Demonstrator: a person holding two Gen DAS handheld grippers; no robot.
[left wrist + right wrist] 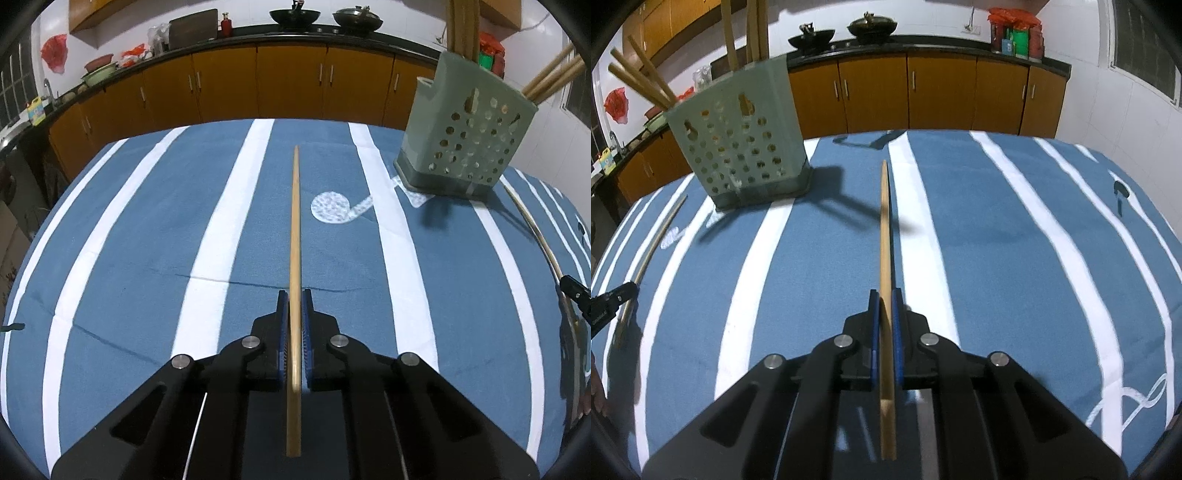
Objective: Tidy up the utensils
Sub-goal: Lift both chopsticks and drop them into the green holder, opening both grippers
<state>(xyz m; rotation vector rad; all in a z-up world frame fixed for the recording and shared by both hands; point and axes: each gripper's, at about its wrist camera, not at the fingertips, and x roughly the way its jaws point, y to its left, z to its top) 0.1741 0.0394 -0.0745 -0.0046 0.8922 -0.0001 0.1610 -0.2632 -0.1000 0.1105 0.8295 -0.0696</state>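
Note:
My left gripper (294, 295) is shut on a wooden chopstick (295, 229) that points forward above the blue striped tablecloth (129, 240). My right gripper (885, 295) is shut on a second wooden chopstick (885, 229), also pointing forward above the cloth. A pale green perforated utensil holder (469, 133) stands at the right in the left wrist view and holds several chopsticks (554, 77). The holder (742, 144) stands at the far left in the right wrist view. The right gripper's chopstick (543, 243) shows at the right edge of the left wrist view.
The other gripper's tip (613, 299) and its chopstick (653, 243) show at the left edge of the right wrist view. A white printed spoon shape (332, 206) marks the cloth. Orange kitchen cabinets (288, 81) with woks (295, 16) run behind the table.

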